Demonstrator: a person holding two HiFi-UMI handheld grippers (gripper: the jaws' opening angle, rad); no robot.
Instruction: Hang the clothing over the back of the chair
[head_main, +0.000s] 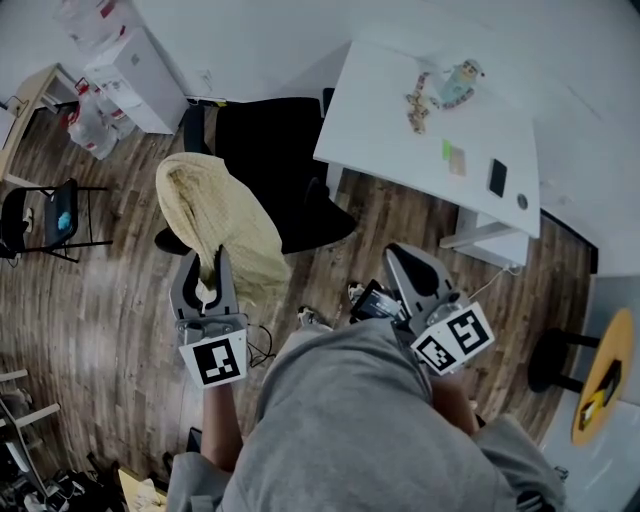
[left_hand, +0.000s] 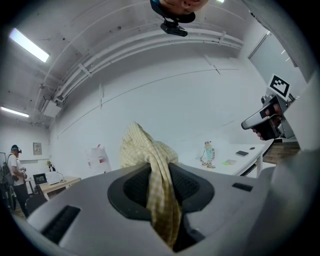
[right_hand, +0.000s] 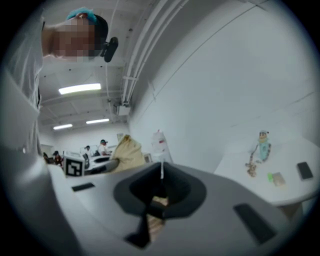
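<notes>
While left gripper (head_main: 206, 268) pinches cloth (head_main: 225, 215) ahead, right gripper (head_main: 404, 262) closed and empty, a tug could drag it off the chair (head_main: 275, 165)

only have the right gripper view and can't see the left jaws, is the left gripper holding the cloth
Observer: yes, the left gripper is shut on a fold of the yellow checked cloth.
Operator: is it on the chair
Observer: in the head view most of it is heaped over what looks like the black chair back, and one tail runs down to the jaws.
Operator: where's that chair
Observer: right beside the end of the white desk, ahead of the left gripper.
</notes>
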